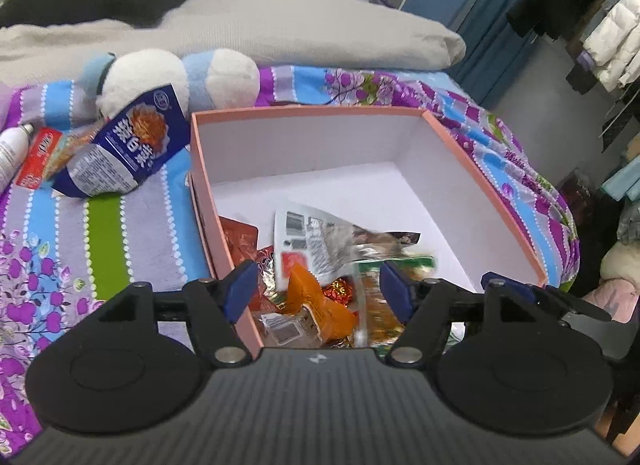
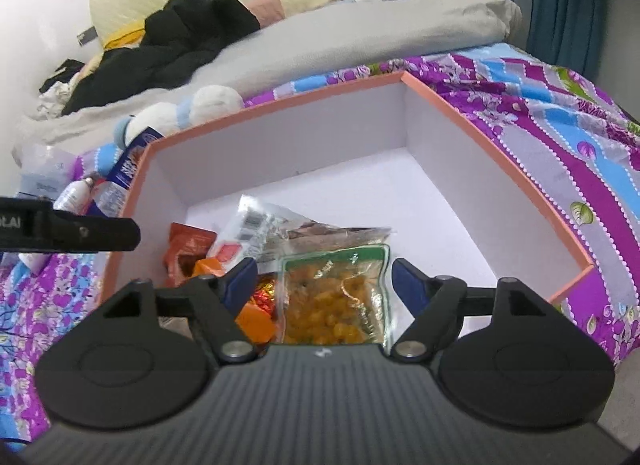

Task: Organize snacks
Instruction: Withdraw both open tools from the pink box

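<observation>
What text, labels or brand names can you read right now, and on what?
Blue snack packet beside the pink box: large white Chinese characters, seen tilted; not reliably readable.
Left hand-held gripper, right wrist view: "OLAI", cut off by the frame edge.
Silver packet in the box: barcode, print too small.
White bottle: print too blurred.

Place: a home bedroom.
Evidence: floral bedsheet (image 1: 120,225), grey duvet (image 1: 240,29), plush toy (image 1: 148,81), hanging clothes (image 1: 612,45).

Soft indoor light, fisheye warp, packets maybe motion-blurred.
</observation>
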`<move>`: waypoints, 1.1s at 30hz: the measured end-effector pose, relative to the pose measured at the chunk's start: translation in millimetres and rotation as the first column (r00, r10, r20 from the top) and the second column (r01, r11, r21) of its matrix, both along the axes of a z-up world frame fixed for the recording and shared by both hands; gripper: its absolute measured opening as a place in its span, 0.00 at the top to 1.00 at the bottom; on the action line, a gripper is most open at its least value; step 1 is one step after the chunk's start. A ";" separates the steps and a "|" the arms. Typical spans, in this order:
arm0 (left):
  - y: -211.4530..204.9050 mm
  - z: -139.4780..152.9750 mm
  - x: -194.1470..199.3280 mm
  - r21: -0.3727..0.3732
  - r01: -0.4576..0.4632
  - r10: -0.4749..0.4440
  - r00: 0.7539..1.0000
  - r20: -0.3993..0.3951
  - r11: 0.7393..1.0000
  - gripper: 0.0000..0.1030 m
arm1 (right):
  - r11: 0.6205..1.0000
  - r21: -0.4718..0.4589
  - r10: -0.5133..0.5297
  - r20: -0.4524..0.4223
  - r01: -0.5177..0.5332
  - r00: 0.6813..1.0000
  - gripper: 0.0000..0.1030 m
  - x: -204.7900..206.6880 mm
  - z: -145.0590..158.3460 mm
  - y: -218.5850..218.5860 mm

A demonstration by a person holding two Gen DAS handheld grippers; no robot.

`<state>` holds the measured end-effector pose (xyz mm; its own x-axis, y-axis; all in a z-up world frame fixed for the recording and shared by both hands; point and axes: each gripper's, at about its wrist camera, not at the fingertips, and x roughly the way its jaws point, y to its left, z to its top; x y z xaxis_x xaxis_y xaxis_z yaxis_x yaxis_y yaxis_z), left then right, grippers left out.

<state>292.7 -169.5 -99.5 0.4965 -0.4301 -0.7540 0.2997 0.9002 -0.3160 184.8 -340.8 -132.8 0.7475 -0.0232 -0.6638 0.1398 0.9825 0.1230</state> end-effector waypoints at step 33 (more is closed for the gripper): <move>116.1 76.4 -191.9 -0.040 -0.113 0.118 0.978 0.172 0.993 0.30 | 0.992 0.028 0.120 0.176 -0.126 0.977 0.27 -150.9 56.1 92.2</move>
